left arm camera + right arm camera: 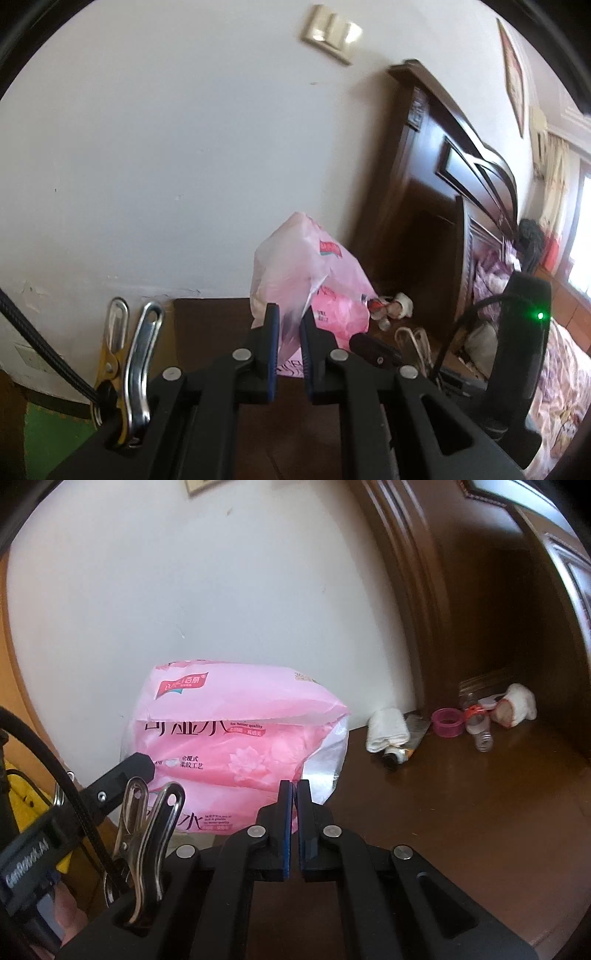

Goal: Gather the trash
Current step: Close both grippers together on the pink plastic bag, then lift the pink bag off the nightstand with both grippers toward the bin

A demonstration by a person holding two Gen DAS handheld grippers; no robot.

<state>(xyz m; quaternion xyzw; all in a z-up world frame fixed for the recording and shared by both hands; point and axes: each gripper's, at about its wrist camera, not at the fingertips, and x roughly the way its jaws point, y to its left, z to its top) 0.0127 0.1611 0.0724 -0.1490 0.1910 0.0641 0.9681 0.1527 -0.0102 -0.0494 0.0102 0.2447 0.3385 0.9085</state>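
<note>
A white wall (166, 155) fills the background, with a dark carved wooden headboard (454, 177) standing against it to the right. Below them spreads a dark brown wooden tabletop (443, 812). On it, against the wall, sits a pink plastic bag (236, 738) printed with a logo and characters; in the left wrist view it rises to a peak, pulled upward.

The left gripper (289, 325) is clamped on a fold of this bag, thin pink plastic pinched between its blue-lined fingers. The right gripper (294, 801) has its jaws pressed together at the bag's lower right edge; whether a sliver of plastic is caught between them cannot be told.

Farther right on the tabletop, near the headboard, lie small items: a rolled white cloth (388, 729), a squeezed tube (404, 747) beside it, a small pink cup (447, 722), and a clear little bottle (480, 729).
</note>
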